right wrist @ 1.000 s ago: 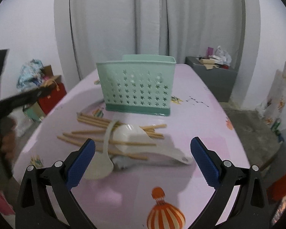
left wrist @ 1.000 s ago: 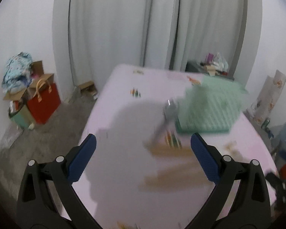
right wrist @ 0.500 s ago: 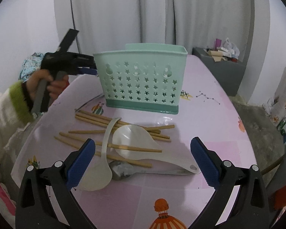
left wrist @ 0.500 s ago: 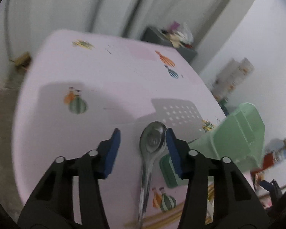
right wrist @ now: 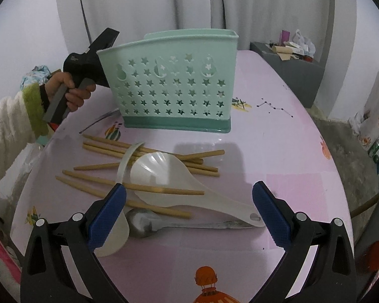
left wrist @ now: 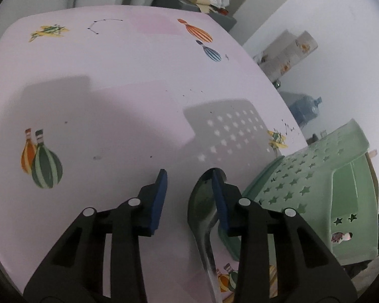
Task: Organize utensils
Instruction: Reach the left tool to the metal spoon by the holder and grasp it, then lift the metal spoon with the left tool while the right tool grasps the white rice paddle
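Looking from the left wrist, a metal spoon (left wrist: 202,202) is seen against the right pad of the half-closed, just-narrowing left gripper (left wrist: 189,192), the mint caddy (left wrist: 315,189) at three o'clock, while only the right wrist shows chopsticks (right wrist: 149,189) between the wide-open, empty right gripper (right wrist: 189,212) on the pink tablecloth (right wrist: 265,151) before grey curtains (right wrist: 189,0).

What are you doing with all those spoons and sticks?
A person is tidying utensils into the green holder. The left gripper has just been closing around a metal spoon lying beside the holder; its pads do not pinch it yet. The right gripper hangs open over the pile of chopsticks, a white rice paddle and another metal spoon on the pink table.
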